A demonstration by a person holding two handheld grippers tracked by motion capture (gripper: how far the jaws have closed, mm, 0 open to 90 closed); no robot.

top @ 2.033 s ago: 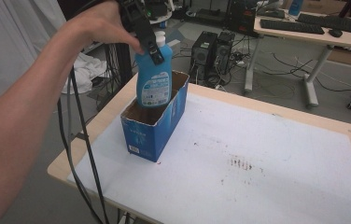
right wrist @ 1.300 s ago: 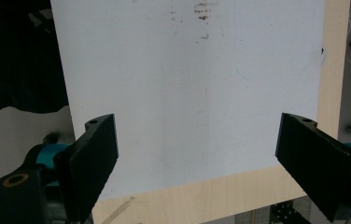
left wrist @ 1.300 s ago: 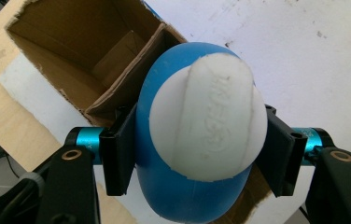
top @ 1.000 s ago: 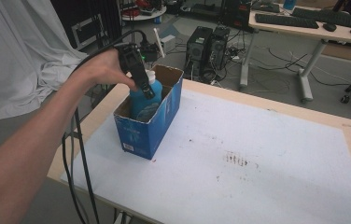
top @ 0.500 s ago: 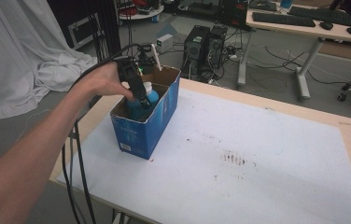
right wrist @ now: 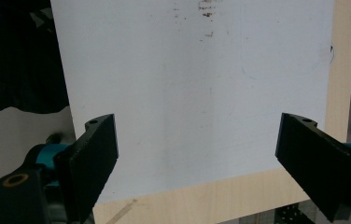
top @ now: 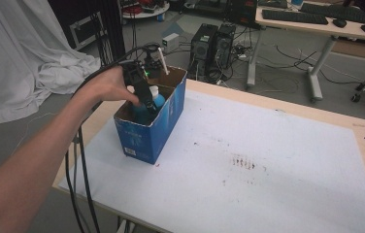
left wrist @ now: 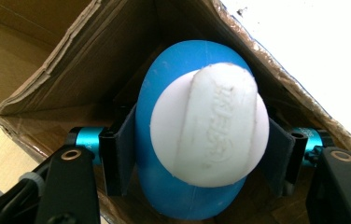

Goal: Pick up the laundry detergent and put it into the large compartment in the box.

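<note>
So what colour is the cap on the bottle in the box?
White, on a blue bottle; the cap is clearest in the left gripper view.

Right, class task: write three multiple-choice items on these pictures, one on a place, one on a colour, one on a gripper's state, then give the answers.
1. Where is the bottle?
A. inside the box
B. on the white sheet
C. on the floor

2. What colour is the bottle's cap?
A. red
B. white
C. black

3. How is the right gripper?
A. shut on a bottle
B. shut on a pen
C. open, holding nothing

Answers: 1 A, cardboard walls surround it; 2 B, the left gripper view shows a white cap on a blue body; 3 C, its jaws stand wide apart above the table.
</note>
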